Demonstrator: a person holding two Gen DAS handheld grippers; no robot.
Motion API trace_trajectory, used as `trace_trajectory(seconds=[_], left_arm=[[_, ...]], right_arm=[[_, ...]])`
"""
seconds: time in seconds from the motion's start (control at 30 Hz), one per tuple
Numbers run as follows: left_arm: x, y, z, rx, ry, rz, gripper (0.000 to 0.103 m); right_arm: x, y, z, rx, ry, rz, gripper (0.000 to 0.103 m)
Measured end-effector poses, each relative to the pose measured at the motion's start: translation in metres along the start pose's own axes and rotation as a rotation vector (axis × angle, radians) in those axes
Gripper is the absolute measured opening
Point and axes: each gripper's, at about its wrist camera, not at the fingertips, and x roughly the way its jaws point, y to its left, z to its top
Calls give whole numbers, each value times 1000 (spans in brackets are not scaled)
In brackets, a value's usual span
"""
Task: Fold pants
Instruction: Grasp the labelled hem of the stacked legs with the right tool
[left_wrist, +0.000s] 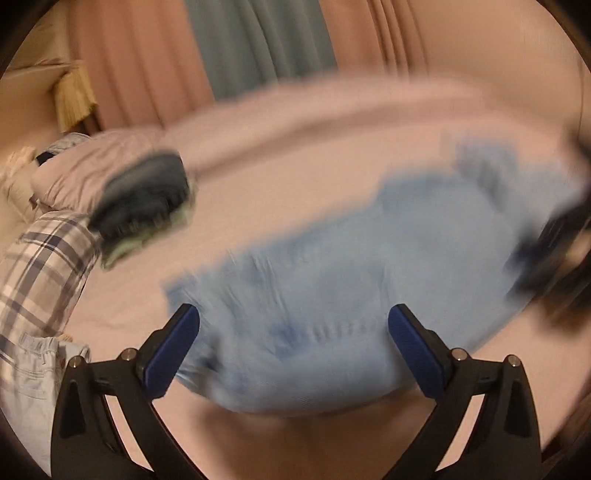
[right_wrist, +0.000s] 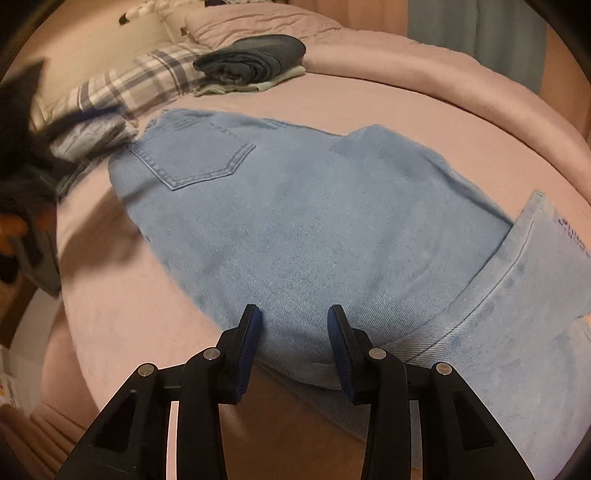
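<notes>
Light blue jeans (right_wrist: 314, 221) lie on the pink bed (right_wrist: 369, 99), back pocket up at the far left, with a leg hem folded back at the right (right_wrist: 517, 295). The jeans also show, blurred, in the left wrist view (left_wrist: 332, 258). My left gripper (left_wrist: 293, 325) is wide open and empty just above the near edge of the jeans. My right gripper (right_wrist: 294, 325) is open, its fingers on either side of the near edge of the jeans. The right gripper appears as a dark blur at the right of the left wrist view (left_wrist: 554, 240).
A stack of folded dark clothes (right_wrist: 251, 62) sits at the far side of the bed, also in the left wrist view (left_wrist: 144, 199). A plaid pillow (right_wrist: 125, 85) and more pillows lie at the left. Curtains (left_wrist: 258, 48) hang behind. A pale garment (left_wrist: 33, 376) lies at the left.
</notes>
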Motion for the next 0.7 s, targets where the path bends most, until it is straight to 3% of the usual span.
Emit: trace_trajectory(seconds=[0.03, 0.1, 0.23, 0.33, 0.4, 0.47, 0.57, 0.7], left_arm=[[17, -7, -7, 26, 67, 5, 103], [15, 0, -16, -48, 12, -29, 103], [6, 12, -8, -115, 48, -74, 101], [-9, 6, 6, -115, -15, -96, 101], [-16, -5, 17, -101, -55, -120, 101], [-18, -24, 27, -109, -73, -189, 101], [-10, -57, 43, -131, -57, -357, 101], [-3, -106, 59, -108, -52, -498, 100]], right_arm=[[-3, -3, 1, 19, 5, 15, 40], [-14, -15, 1, 71, 10, 78, 40], [-47, -59, 2, 208, -59, 139, 41], [-67, -116, 15, 397, -117, 18, 57], [-77, -159, 24, 552, -164, -15, 61], [-72, -189, 37, 638, -158, -53, 63], [-42, -216, 63, 679, -85, -142, 63], [8, -230, 93, 683, 51, -257, 63]])
